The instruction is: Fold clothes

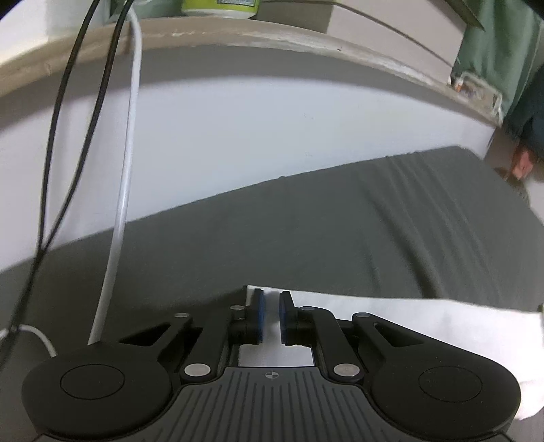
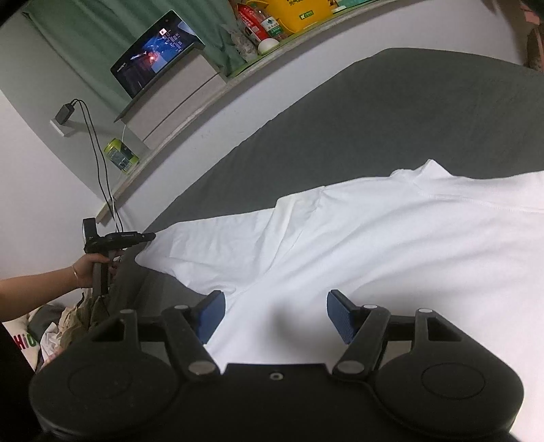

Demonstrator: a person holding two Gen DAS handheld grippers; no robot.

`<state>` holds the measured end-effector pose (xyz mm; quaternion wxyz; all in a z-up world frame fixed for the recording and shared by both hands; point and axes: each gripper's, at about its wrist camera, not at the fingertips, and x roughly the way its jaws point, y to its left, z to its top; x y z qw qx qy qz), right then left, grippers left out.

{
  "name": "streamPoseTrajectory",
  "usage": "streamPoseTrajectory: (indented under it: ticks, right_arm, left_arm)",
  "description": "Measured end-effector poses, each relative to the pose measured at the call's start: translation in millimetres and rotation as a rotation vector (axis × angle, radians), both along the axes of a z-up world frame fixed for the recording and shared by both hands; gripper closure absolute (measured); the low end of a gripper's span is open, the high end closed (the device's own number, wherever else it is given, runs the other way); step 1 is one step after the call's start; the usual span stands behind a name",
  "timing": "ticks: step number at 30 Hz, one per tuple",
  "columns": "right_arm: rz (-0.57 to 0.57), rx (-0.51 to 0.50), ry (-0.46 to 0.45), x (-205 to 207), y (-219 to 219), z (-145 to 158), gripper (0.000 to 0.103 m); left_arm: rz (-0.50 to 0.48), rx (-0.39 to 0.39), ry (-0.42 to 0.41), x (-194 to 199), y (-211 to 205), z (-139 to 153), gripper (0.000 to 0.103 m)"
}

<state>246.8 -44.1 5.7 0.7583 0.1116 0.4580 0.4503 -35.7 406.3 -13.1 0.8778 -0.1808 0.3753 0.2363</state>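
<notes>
My left hand-held gripper (image 1: pixel 271 314) is clenched on the edge of the white shirt (image 2: pixel 391 251), its blue pads (image 1: pixel 260 316) pinching a strip of the cloth between them. In the right wrist view that same gripper (image 2: pixel 149 236) sits at the shirt's far left corner, with my left hand (image 2: pixel 89 267) wrapped around its handle. The shirt lies spread on the dark grey bed (image 2: pixel 391 112), covering the near part of it; beyond the shirt the sheet is bare up to the white wall. A fold runs up through the middle of the shirt, and a seam line crosses it to the right of that fold.

My right hand-held gripper (image 2: pixel 275 314) is released, jaws wide apart, hovering over the near edge of the shirt right of the fold; I cannot tell whether the fingers touch the cloth.

Above the bed, a ledge (image 2: pixel 176 136) runs along the wall. From left to right it carries a green can (image 2: pixel 121 155), a pale box with a lit laptop (image 2: pixel 157 51) on top, and a cluster of packets and a yellow tub (image 2: pixel 299 13). Black cables (image 2: pixel 102 163) hang from a plug left of the can. A heap of clothes (image 2: pixel 78 323) lies off the bed's left edge, below my left hand.
</notes>
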Motion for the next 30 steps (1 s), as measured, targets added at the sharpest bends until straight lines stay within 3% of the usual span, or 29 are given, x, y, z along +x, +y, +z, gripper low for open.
streamPoseTrajectory:
  ticks: [5,8,11,19,24,30]
  right_arm:
    - [0.003,0.0,0.025,-1,3,-6,0.037]
    - [0.016,-0.007,0.035,-4,5,-9,0.037]
    - [0.03,-0.015,0.04,-7,7,-11,0.037]
    - [0.045,0.006,0.052,-6,17,-13,0.037]
    - [0.053,0.003,0.06,-7,21,-15,0.037]
    - [0.061,0.0,0.073,-9,23,-18,0.037]
  left_arm:
    - [0.052,0.004,0.027,0,1,3,0.095]
    - [0.034,0.014,-0.008,-2,-7,7,0.095]
    - [0.004,-0.062,-0.043,-4,-5,9,0.095]
    - [0.049,-0.131,-0.018,-20,13,0,0.095]
    - [0.024,-0.068,0.073,-6,6,2,0.095]
    - [0.135,-0.158,0.062,4,6,2,0.095]
